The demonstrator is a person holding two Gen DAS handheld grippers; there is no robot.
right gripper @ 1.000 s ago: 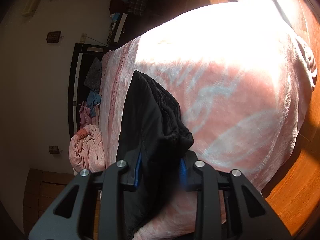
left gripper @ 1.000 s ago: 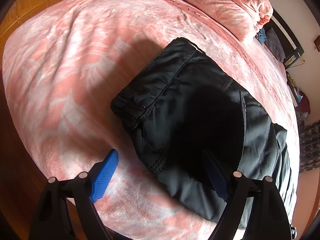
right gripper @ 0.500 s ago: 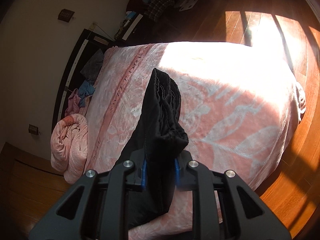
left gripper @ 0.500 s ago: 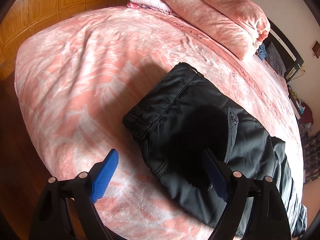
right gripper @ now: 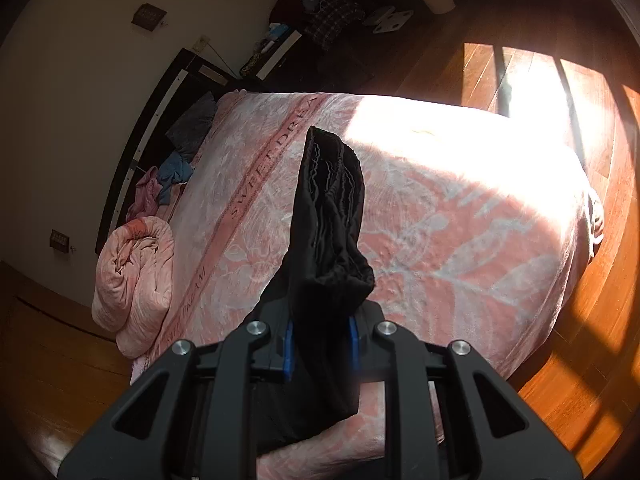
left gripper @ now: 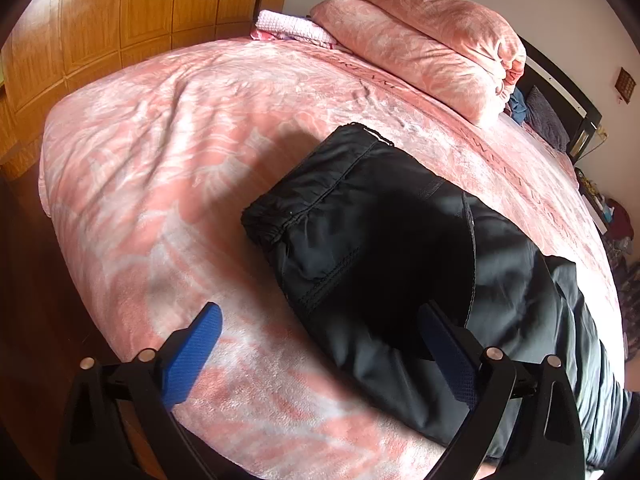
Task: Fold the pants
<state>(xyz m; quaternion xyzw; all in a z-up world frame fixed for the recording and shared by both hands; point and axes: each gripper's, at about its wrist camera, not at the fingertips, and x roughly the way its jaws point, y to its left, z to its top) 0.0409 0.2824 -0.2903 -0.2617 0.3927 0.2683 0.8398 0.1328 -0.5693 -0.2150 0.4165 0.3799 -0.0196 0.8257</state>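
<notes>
Black pants (left gripper: 384,248) lying partly folded on the pink bed (left gripper: 168,168), waistband end toward the rolled pink quilt (left gripper: 424,52) at the head of the bed. Left gripper (left gripper: 320,344) hovering above the near edge of the pants, blue fingers (left gripper: 192,356) flung wide, just opened further, nothing between them, nothing touched. One finger over bare blanket beside the pants, the other over the black cloth. Over on the right wrist view: right gripper (right gripper: 320,344) pinching a bunched end of the pants (right gripper: 332,216), fingers (right gripper: 288,344) drawn in close on the cloth, just tightened a little. Gathered fabric standing up past the fingertips, seams and hems showing in layers, the rest hanging below the fingers toward the bed (right gripper: 460,220). Strong sunlight across the far side of the bed from the pants, wooden floor (right gripper: 560,92) beyond. Blanket border with lettering running alongside the pants toward the dark headboard (right gripper: 160,120). Small heap of clothes (right gripper: 172,172) by the headboard, next to the rolled quilt (right gripper: 132,276). Wooden wardrobe doors (left gripper: 132,12) beyond the bed's far corner.
</notes>
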